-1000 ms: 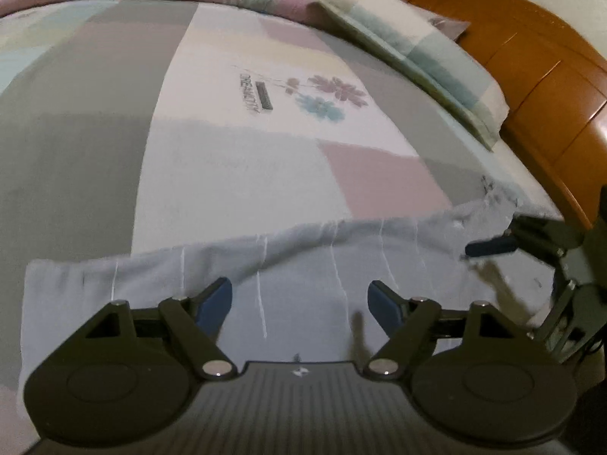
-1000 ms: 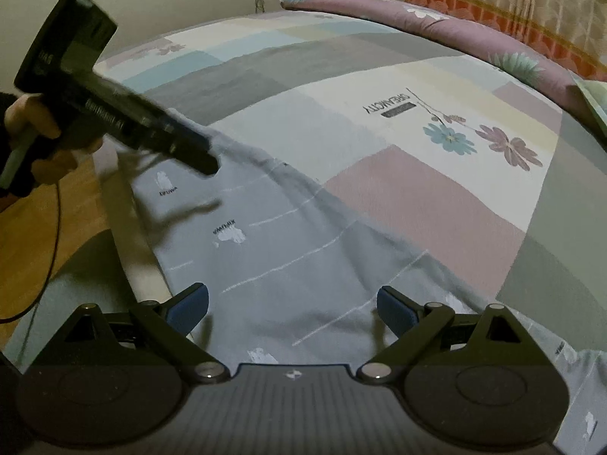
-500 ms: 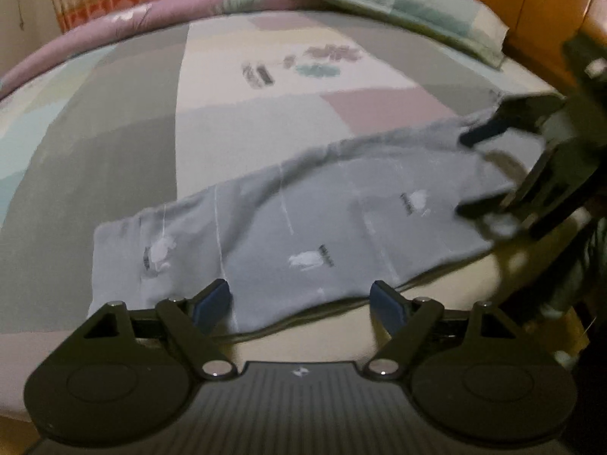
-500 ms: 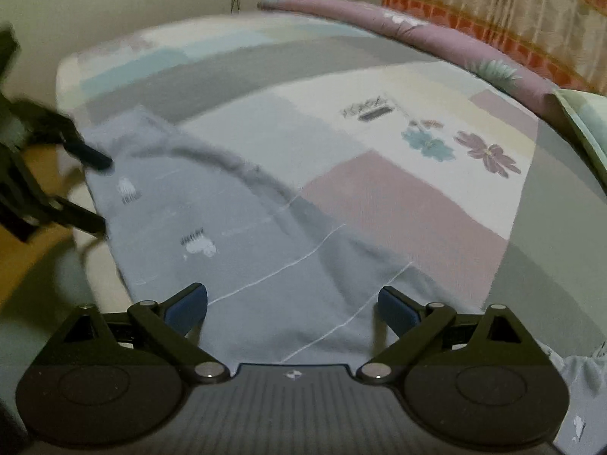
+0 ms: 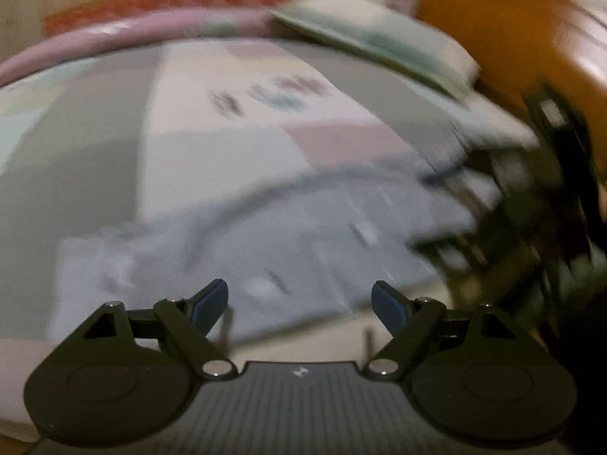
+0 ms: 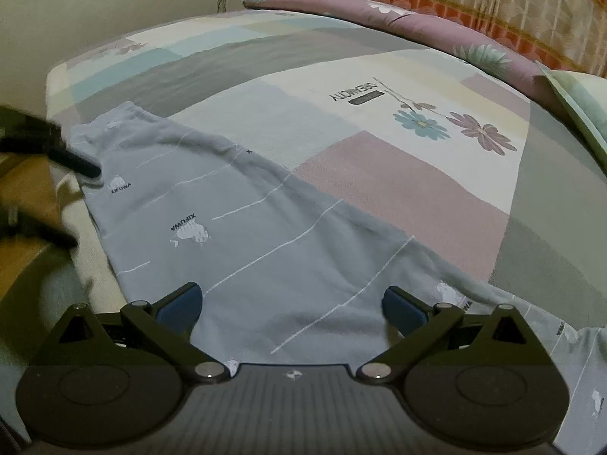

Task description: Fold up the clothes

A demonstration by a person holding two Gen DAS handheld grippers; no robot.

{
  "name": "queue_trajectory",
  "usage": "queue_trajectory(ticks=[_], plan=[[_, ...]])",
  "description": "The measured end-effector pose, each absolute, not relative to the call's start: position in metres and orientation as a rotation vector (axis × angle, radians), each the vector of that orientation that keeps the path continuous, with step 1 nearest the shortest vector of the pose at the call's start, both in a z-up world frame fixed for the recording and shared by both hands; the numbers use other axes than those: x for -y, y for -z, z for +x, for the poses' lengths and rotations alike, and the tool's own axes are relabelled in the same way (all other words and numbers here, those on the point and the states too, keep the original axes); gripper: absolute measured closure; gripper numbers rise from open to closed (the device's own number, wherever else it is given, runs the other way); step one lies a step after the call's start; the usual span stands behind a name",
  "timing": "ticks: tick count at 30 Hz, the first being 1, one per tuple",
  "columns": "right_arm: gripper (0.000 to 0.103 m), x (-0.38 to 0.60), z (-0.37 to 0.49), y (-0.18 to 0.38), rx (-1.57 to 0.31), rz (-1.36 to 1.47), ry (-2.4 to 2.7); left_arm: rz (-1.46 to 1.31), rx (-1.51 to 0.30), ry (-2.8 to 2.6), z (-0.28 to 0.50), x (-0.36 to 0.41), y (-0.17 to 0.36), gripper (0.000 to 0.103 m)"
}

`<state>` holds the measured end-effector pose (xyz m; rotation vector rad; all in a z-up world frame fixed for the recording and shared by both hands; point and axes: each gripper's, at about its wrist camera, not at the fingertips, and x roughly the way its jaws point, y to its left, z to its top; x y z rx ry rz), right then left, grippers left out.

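A grey garment (image 6: 242, 235), pyjama-like with thin white stripes and small white animal prints lettered "XIFUWA", lies spread along the near edge of the bed (image 6: 398, 197), running from the foot-end corner toward the headboard end. The bed wears a patchwork sheet of grey, pink, cream and teal blocks with printed flowers.

The right wrist view is sharp. The right gripper (image 6: 292, 305) hangs over the garment's wider end with its blue-padded fingers wide apart and nothing between them; cloth shows under both pads, but contact cannot be told. At the far left of this view the left gripper's dark fingertips (image 6: 81, 163) sit at the garment's narrow end, beside the bed's near edge. This view alone gives the rolled purple quilt (image 6: 417, 22) along the far edge and the patterned curtain (image 6: 493, 7) behind it.

The left wrist view is badly smeared. The left gripper (image 5: 299, 299) stands wide, empty, over the garment's (image 5: 288, 242) near border. Only here do the orange wooden headboard (image 5: 512, 45) and the whole pillow (image 5: 379, 45) show, with the right gripper (image 5: 493, 204) a dark blur at the garment's far end.
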<state>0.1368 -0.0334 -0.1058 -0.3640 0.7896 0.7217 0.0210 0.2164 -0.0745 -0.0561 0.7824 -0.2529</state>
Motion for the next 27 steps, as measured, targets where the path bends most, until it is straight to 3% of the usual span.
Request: queue_trajectory(ticks=[5,11,27], plan=[[0.000,0.034,0.136,0.106,-0.790,-0.358,-0.713,-0.254,-0.763,0.164,0.053,-0.262,0.082,0.020],[0.000,0.033,0.136,0.106,-0.796,-0.358,-0.712,-0.280,-0.782,0.097,0.078,-0.273,0.090,0.021],[0.000,0.049,0.128,0.087,-0.815,-0.345,-0.712,0.046,-0.802,0.137,0.033,-0.200,0.079,0.018]])
